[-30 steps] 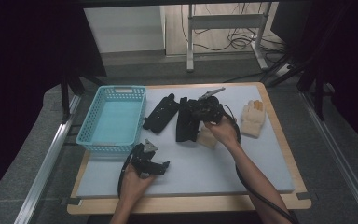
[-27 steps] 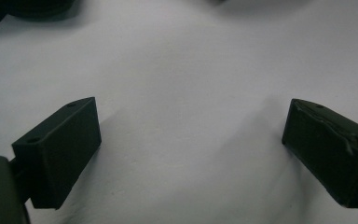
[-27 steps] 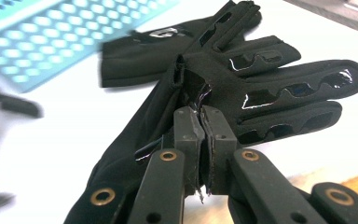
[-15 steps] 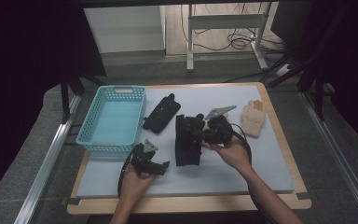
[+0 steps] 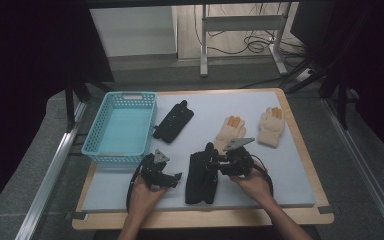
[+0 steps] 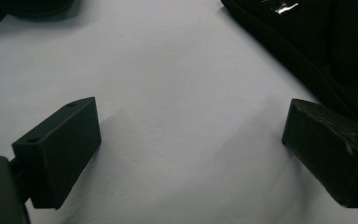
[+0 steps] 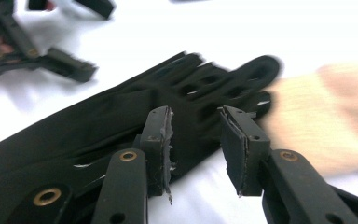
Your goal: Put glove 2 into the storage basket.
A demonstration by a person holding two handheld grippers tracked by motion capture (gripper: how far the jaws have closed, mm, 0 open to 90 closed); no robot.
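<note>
A black glove point(image 5: 201, 175) lies flat on the white mat point(image 5: 285, 170) near the front, fingers pointing away. My right gripper point(image 5: 211, 161) sits at its finger end. In the right gripper view that gripper point(image 7: 196, 119) has just been opening; its pads stand apart over the black glove point(image 7: 98, 126) and press nothing. My left gripper point(image 5: 176, 178) rests open just left of that glove. In the left gripper view my left gripper point(image 6: 191, 126) spans bare mat, with the glove point(image 6: 326, 42) at upper right. A second black glove point(image 5: 173, 121) lies beside the blue basket point(image 5: 100, 145).
Two beige gloves point(image 5: 230, 131) point(image 5: 271, 125) lie at the back right of the mat, and one beige glove point(image 7: 326, 116) shows close to the right gripper's jaw. The basket stands at the left edge. A wooden board point(image 5: 205, 220) frames the mat.
The right gripper came from the back middle toward the front with the black glove, laid it on the mat and opened its jaws. The left hand stayed put.
</note>
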